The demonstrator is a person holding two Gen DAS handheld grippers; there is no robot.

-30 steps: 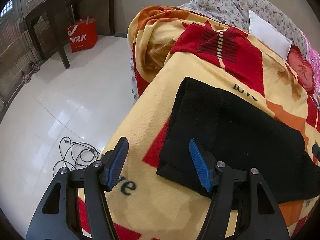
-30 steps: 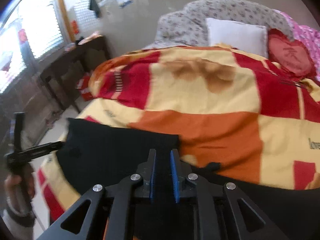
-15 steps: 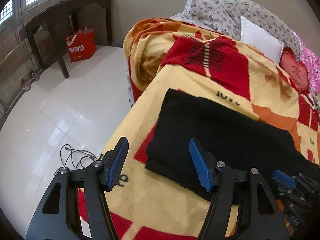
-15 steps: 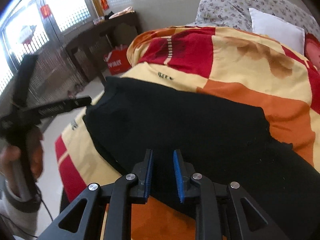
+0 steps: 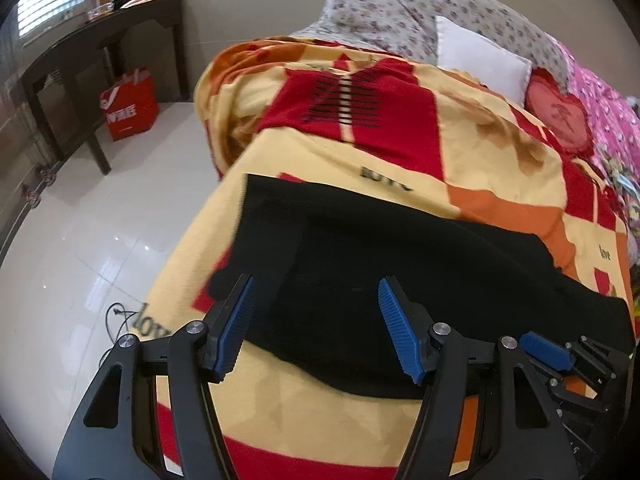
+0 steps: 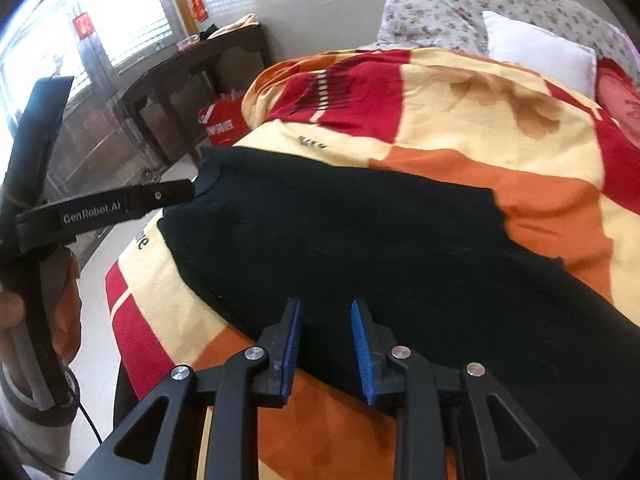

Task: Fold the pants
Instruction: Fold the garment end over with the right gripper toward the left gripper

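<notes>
Black pants (image 5: 400, 264) lie flat across the yellow, red and orange blanket (image 5: 400, 128) on the bed; they also show in the right wrist view (image 6: 360, 240). My left gripper (image 5: 316, 292) is wide open and empty, hovering over the pants' near left end. My right gripper (image 6: 325, 312) is partly open and empty, just above the pants' near edge. It also shows in the left wrist view (image 5: 560, 360) at lower right. The left gripper's body (image 6: 100, 208) appears in the right wrist view, its tip by the pants' far left corner.
A white pillow (image 5: 480, 56), a red heart cushion (image 5: 560, 112) and a floral quilt (image 5: 400, 8) lie at the bed's head. A dark wooden table (image 5: 100, 44) and red bag (image 5: 130, 108) stand on the tiled floor at left. A black cable (image 5: 116, 316) lies by the bed.
My right gripper has opened from nearly shut and moved toward the pants' near edge. My left gripper has shifted right, over the pants' left end.
</notes>
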